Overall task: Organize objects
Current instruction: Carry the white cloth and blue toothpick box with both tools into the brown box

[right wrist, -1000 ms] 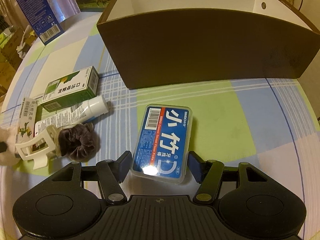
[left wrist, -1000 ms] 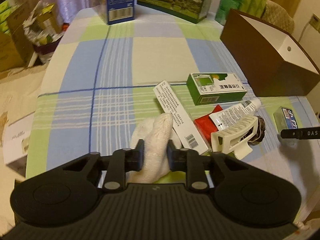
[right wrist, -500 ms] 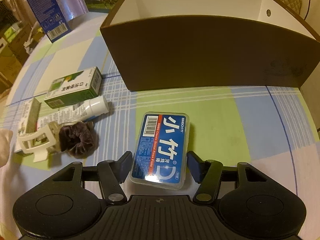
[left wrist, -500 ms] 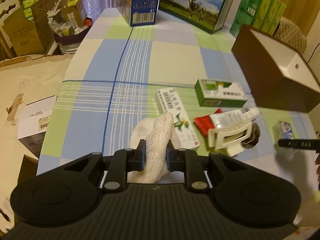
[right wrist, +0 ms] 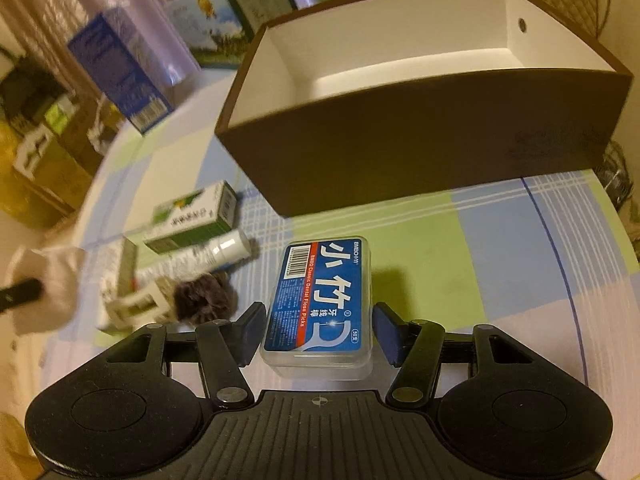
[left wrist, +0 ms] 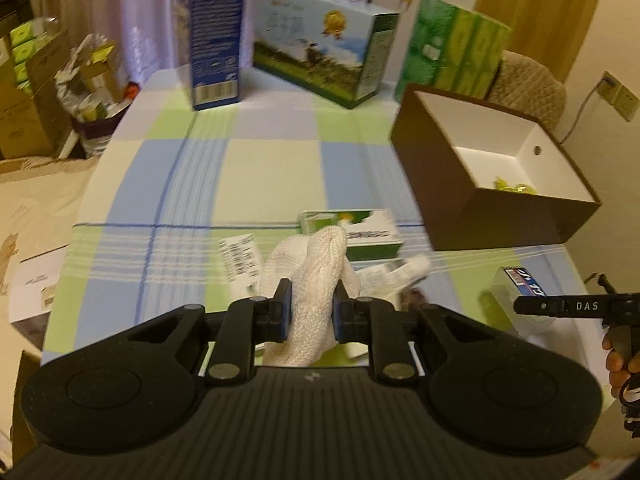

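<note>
My left gripper is shut on a white knitted cloth, held up above the checked tablecloth. Under it lie a green carton and a barcode-printed box. The brown box stands open at the right, with a small yellow-green item inside. My right gripper is shut on the blue floss pick box, held just in front of the brown box. To its left lie the green carton, a white tube, a dark scrunchie and a white clip.
A tall blue carton, a milk carton box and green tissue packs line the table's far edge. A padded chair stands behind the brown box. A person's hand holds the right gripper. Cardboard boxes stand on the floor at left.
The left gripper has risen and swung toward the brown box with the white cloth. The right gripper has lifted, with the floss pick box staying between its fingers.
</note>
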Tool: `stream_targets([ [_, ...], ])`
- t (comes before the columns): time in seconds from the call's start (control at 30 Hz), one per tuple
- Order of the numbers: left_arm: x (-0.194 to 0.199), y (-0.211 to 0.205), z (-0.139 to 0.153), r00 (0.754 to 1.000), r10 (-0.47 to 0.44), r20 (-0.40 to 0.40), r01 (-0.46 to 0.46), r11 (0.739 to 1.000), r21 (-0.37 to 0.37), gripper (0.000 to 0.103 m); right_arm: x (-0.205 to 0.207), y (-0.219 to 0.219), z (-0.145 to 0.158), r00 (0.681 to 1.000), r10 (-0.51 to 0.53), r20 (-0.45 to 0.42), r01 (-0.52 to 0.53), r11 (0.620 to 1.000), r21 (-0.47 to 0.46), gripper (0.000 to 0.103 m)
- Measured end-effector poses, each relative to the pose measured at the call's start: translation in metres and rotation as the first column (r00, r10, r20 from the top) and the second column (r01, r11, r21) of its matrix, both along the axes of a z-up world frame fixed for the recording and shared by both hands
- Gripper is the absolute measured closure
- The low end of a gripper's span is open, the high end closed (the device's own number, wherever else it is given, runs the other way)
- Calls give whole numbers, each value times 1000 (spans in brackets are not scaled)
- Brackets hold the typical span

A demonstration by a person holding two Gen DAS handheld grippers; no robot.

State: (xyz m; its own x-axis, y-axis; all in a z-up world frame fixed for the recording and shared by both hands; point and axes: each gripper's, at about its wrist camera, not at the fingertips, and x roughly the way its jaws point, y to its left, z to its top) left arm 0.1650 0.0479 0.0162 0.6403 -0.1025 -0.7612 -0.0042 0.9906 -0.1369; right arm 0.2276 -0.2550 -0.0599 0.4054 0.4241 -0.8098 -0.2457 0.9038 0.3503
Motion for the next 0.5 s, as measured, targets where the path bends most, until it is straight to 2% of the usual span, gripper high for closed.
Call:
stream_targets([
  [0.3, 21, -60, 18, 994, -101, 51, 102, 994, -28, 87, 9, -34, 38, 999, -32, 42, 28, 993, 111, 48],
  [0.5, 44, -101, 33, 982, -161, 94, 164, 986, -27, 87, 23, -57, 59, 997, -61, 42, 51, 975, 215, 48],
])
